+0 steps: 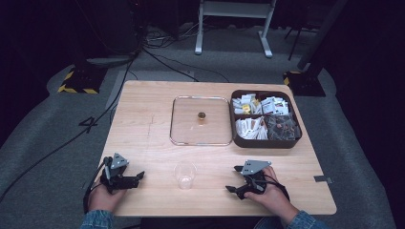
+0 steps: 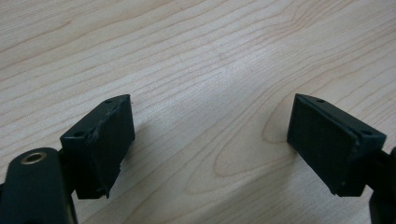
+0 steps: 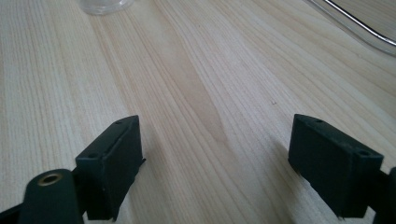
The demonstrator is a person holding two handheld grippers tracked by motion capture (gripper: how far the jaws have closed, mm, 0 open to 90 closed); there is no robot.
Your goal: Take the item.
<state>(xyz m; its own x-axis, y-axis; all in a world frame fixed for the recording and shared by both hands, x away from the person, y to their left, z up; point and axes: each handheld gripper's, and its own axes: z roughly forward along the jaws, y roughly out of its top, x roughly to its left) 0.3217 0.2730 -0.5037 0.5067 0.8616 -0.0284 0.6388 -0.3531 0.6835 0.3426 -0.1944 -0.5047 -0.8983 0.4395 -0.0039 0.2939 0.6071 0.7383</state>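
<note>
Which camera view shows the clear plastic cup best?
The high view: the whole clear plastic cup stands upright on the wooden table, between the two hand-held grippers. The right gripper view catches just its base at the top edge. The left gripper view shows bare table wood.

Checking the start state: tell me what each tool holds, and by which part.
Nothing is held. The left tool and the right tool both stand open over bare table, apart from the clear cup.

High view: fixed overhead at the near side, facing forward and down across the whole table (image 1: 143, 109). Left and right gripper views: low, very close to the wood; the right shares the clear cup (image 3: 105, 5) (base only) with the high view.
</note>
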